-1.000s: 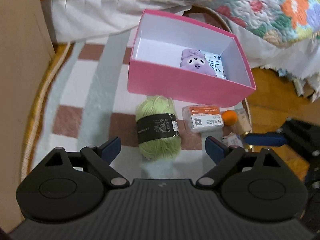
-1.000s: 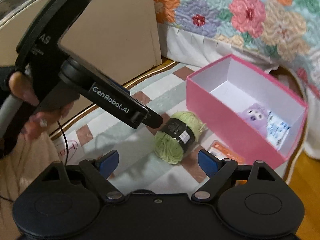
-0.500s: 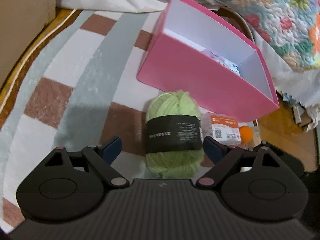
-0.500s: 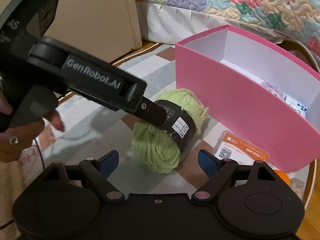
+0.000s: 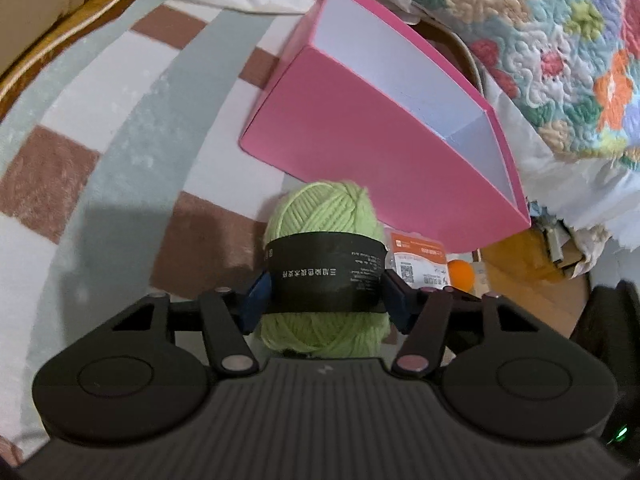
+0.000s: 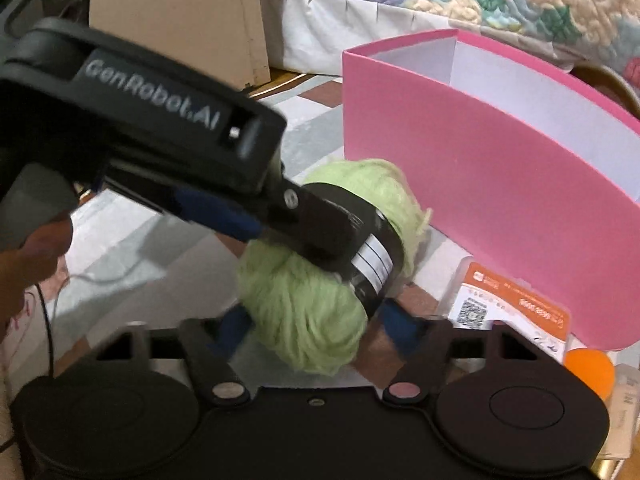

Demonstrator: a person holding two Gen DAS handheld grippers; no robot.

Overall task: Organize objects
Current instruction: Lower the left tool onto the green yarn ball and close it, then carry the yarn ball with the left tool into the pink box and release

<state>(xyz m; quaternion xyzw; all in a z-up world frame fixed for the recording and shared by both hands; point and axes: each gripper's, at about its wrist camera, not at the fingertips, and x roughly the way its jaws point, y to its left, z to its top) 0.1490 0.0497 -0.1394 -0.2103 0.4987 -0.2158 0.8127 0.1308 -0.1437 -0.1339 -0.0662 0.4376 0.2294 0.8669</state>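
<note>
Beside pink box (image 5: 360, 128): yarn ball (image 5: 324, 216) clamped in left gripper (image 5: 326, 304).

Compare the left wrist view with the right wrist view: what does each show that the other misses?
Only the left wrist view shows the left gripper head-on, its jaws pressed against both sides of the green yarn ball at its black label. Only the right wrist view shows that gripper's body from the side, the person's hand on it, and the right gripper, jaws apart around the yarn's near end. Both show the pink box, the orange-labelled packet and the orange ball.
</note>
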